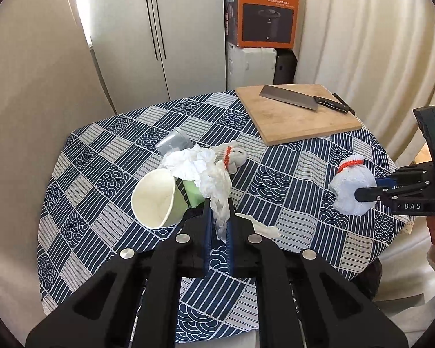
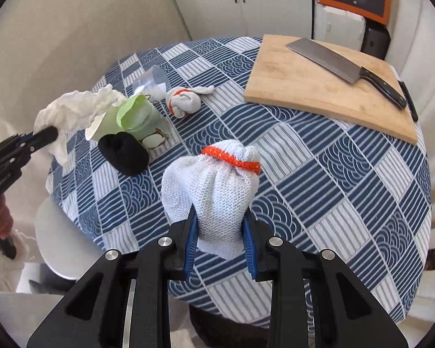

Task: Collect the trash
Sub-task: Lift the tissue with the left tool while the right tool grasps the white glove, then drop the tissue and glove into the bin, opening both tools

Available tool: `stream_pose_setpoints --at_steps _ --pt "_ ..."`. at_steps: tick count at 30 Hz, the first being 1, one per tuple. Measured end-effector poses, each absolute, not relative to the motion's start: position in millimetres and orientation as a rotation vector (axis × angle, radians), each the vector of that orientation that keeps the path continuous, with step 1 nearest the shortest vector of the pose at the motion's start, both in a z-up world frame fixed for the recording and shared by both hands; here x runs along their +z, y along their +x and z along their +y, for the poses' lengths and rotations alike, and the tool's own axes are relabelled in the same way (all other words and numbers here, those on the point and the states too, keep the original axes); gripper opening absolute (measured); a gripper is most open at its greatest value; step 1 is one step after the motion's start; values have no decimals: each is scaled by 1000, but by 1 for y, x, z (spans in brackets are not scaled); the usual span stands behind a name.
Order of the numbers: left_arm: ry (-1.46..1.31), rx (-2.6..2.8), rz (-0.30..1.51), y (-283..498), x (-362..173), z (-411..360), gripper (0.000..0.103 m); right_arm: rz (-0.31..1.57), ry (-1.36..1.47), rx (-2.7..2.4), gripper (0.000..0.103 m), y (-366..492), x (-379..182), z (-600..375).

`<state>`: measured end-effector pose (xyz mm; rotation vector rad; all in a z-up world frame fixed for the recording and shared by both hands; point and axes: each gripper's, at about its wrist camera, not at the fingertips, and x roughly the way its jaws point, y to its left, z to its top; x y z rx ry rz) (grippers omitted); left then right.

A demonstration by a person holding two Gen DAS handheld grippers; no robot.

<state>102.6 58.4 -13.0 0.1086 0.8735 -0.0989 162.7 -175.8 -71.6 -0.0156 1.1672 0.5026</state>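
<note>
Pick-up step, both units loaded. Left gripper (image 1: 219,217): jaws nearly closed, pinching the tail of a crumpled white tissue (image 1: 200,171), lifted above the green paper cups (image 2: 130,116) lying on the checked tablecloth (image 2: 319,174). Right gripper (image 2: 219,226): jaws part-open, clamped on both sides of a balled white glove with orange cuff (image 2: 214,185), clear of the table. Still on the cloth: second balled glove (image 2: 184,101), black wad (image 2: 124,153), clear plastic cup (image 2: 150,82). No bin in view. Next, probably: carry both loads to a bin, release, return for the remainder. Keep clear of cleaver (image 2: 333,58) on cutting board (image 2: 298,87).
</note>
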Motion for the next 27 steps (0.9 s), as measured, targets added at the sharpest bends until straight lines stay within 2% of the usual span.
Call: stream_pose_setpoints --at_steps 12,27 --pt "160 -175 831 60 7 -13 9 1170 1 527 26 122 -63 -229" --pt "189 -265 819 -1 8 -84 9 1173 -41 565 26 60 -69 -278"
